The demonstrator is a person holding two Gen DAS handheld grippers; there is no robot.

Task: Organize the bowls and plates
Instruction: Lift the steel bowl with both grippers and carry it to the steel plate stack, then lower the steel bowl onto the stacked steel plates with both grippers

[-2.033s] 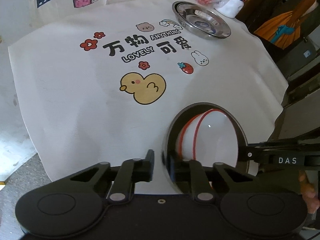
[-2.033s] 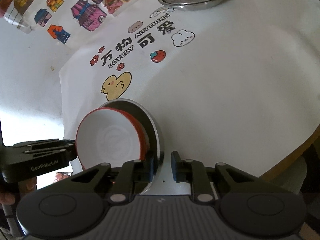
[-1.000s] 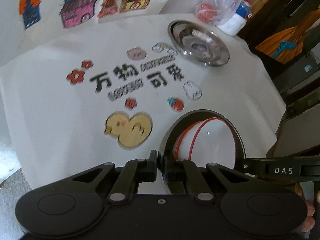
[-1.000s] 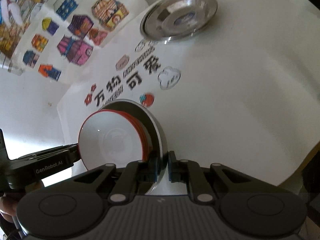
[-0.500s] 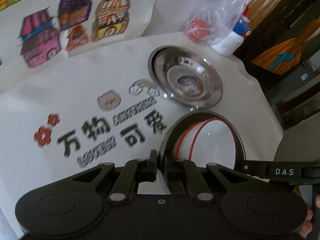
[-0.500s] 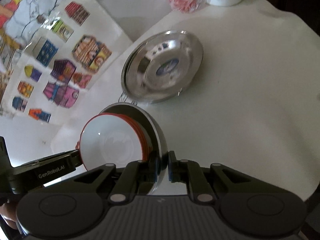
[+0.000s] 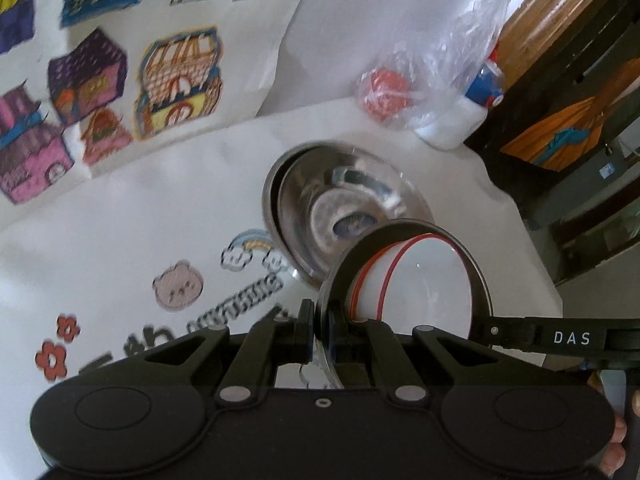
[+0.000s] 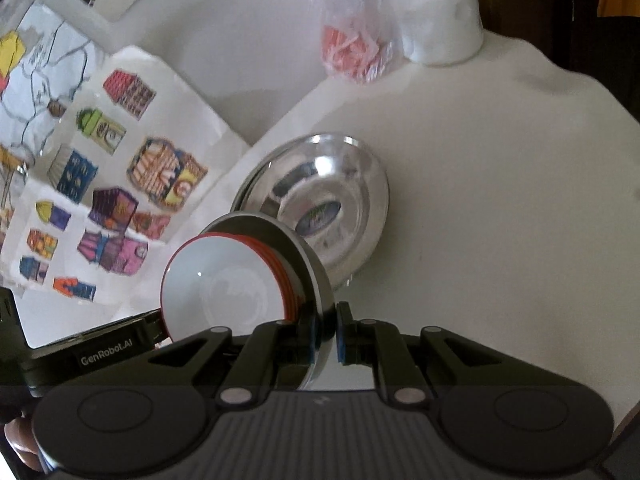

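Observation:
Both grippers hold one steel plate (image 7: 476, 276) by opposite rims, lifted above the table. On it sits a stack of white bowls with red rims (image 7: 420, 280); it also shows in the right wrist view (image 8: 220, 292). My left gripper (image 7: 320, 330) is shut on the plate's rim. My right gripper (image 8: 325, 334) is shut on the plate's (image 8: 316, 280) other rim. A second steel plate (image 7: 340, 208) lies on the white cloth just beyond the held one, also in the right wrist view (image 8: 324, 204).
A clear plastic bag with something red (image 7: 400, 92) and a white bottle with a blue label (image 7: 472, 116) stand behind the steel plate. Coloured house drawings (image 7: 120, 80) hang on the wall at left. The table edge (image 7: 532, 240) drops off at right.
Both grippers have carried the plate and bowls forward across the cloth, from over the duck print to just before the far steel plate. Both grips stayed shut.

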